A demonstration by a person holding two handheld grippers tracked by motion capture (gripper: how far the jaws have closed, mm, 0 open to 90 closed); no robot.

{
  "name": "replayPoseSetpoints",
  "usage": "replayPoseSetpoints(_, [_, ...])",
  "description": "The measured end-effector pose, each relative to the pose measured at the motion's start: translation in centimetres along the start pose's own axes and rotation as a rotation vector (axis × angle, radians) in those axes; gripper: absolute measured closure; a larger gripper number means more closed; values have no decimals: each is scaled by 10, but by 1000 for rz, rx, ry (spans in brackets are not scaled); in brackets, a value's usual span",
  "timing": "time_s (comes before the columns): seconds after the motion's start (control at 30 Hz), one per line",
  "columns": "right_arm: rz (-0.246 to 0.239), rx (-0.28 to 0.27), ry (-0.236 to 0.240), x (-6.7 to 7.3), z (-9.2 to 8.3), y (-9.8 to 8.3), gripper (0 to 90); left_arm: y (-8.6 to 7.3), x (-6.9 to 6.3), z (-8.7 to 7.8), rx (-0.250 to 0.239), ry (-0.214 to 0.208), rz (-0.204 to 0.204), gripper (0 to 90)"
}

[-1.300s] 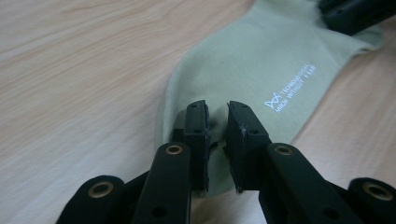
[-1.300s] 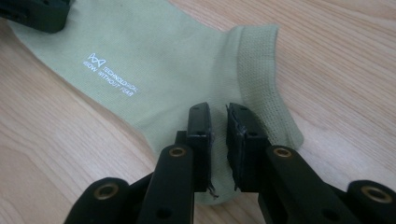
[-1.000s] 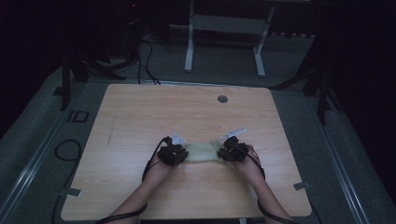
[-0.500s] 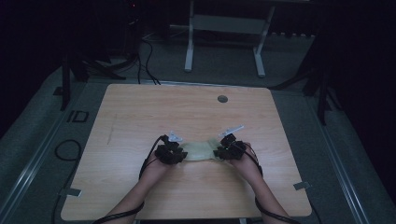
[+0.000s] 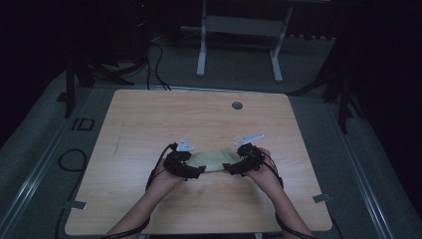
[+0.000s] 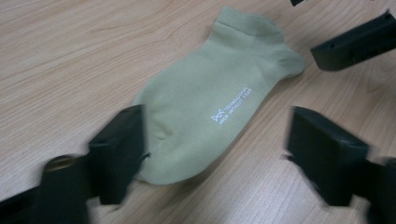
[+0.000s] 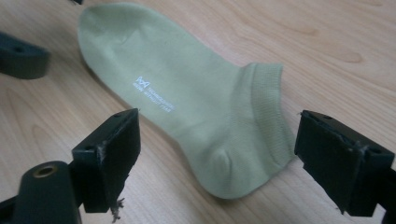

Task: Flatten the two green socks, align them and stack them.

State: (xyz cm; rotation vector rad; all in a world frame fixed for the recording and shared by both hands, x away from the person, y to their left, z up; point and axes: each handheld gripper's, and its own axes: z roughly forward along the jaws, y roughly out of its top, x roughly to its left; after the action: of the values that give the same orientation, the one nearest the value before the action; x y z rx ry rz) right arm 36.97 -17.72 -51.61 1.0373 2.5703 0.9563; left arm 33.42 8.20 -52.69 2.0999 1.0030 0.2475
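High view shows us two forearms coming in from the near edge of the wooden table (image 5: 149, 119), each hand wrapped around one gripper, both angled inward toward the middle. The left gripper (image 5: 198, 171) sits just left of a single pale green sock (image 5: 214, 160), and the right gripper (image 5: 228, 168) sits just right of it, so the sock lies flat between them in the near half of the table. In the left gripper view we see its two black jaws standing wide apart, having just been opening, with the toe end of the sock (image 6: 210, 107) on the wood between them and no pad pressing on it; the jaws are blurred, so we cannot tell whether the left one brushes the fabric. In the right gripper view the jaws are likewise spread, having just been opening, with the cuff and heel end of the sock (image 7: 187, 102) lying loose between them. We count two grippers, one sock, and one small round grommet (image 5: 237, 105) at the far side of the table. The white lettering on the sock is too small to read, and the room beyond the table is too dark to make out.
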Motion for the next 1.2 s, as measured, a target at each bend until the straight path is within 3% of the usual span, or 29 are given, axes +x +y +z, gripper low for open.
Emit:
replayPoseSetpoints(0.07, [1, -20, -4, -1, -2, -2, 140, -3, 1, -3, -16, -12, -8, 133])
replayPoseSetpoints(0.2, [26, -84, 6, -5, -8, -6, 140, -9, -1, -6, -22, 25, 10, 62])
replayPoseSetpoints(0.27, [16, -95, -1, -6, -11, -10, 141, -14, 0, -7, -32, 39, 19, 21])
replayPoseSetpoints(0.4, [-9, -109, -13, -8, -13, -18, 140, -23, 3, -12, -83, 37, 3, 21])
replayPoseSetpoints(0.47, [-32, -129, -16, -8, -15, -23, 139, -28, 5, -15, -100, 58, 26, 17])
replayPoseSetpoints(0.67, [-53, -142, -6, -12, -18, -36, 138, -39, 15, -23, -87, 82, 10, 16])
replayPoseSetpoints(0.87, [-34, -146, -19, -20, -23, -50, 139, -55, 24, -33, -95, 113, -18, 17])
replayPoseSetpoints(0.9, [-21, -145, -30, -23, -25, -55, 139, -61, 26, -35, -93, 135, -23, 17])
replayPoseSetpoints(1.2, [14, -145, -78, -38, -38, -78, 137, -82, 25, -52, -89, 157, -15, 17])
